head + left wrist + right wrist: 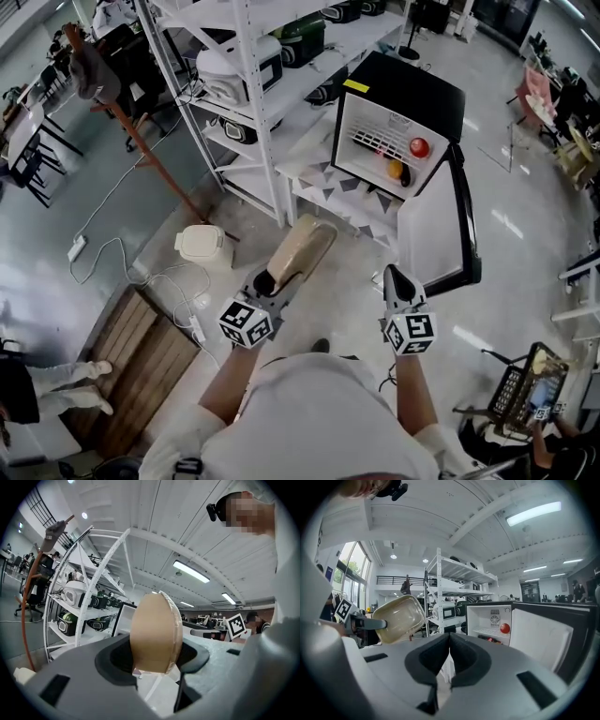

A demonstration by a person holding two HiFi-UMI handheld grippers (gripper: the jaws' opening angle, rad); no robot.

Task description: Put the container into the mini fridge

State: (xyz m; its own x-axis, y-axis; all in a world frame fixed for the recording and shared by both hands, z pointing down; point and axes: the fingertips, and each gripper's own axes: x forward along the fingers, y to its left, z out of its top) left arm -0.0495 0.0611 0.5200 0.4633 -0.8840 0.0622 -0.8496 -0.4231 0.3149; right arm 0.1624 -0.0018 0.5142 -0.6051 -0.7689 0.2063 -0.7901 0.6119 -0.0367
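The floor [122,202] carries a shelf rack [251,112], a wooden pallet [141,361], a cream appliance [200,245] and cables [112,246]; the mini fridge [412,94] stands on a patterned desk [323,173].

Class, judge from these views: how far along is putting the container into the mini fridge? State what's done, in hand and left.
Done: the mini fridge has its door open, and the left gripper grips the container. In hand: the container hangs in the air short of the fridge. Left: carry it inside, set it down, release. The right gripper is shut, empty.
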